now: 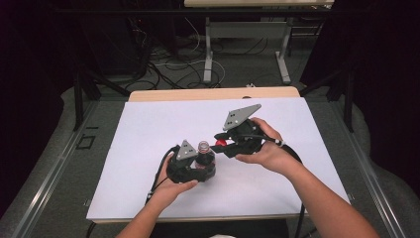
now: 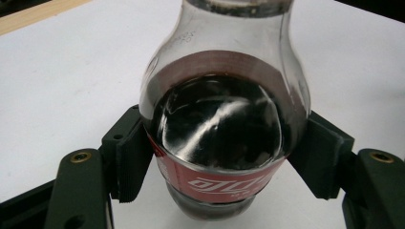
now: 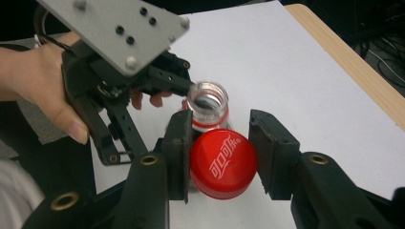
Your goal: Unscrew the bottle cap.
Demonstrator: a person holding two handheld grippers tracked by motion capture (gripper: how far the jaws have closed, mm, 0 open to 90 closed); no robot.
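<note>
Red cap [image 3: 222,164] pinched in right gripper [image 3: 221,157] fingers, left gripper [image 2: 224,157] fingers clamping bottle [image 2: 224,129], mouth cropped.

The bottle [image 2: 224,119] in my left gripper [image 2: 224,162] is clear, glossy plastic, smooth, with bright streaks of glare over the dark drink; its red label band looks like thin shiny film. My pads [image 2: 131,162] on it are matt black with fine ribbing, and the jaw arms look like dull, slightly grainy black plastic with small brass-coloured inserts. The cap [image 3: 223,163] in my right gripper [image 3: 222,157] is red plastic, smooth with a soft sheen. The three-cornered plate [image 3: 114,28] looks like flat grey metal, matt. The table [image 1: 148,124] is covered in matt white, paper-like sheet, with a pale wood edge [image 1: 213,93]
</note>
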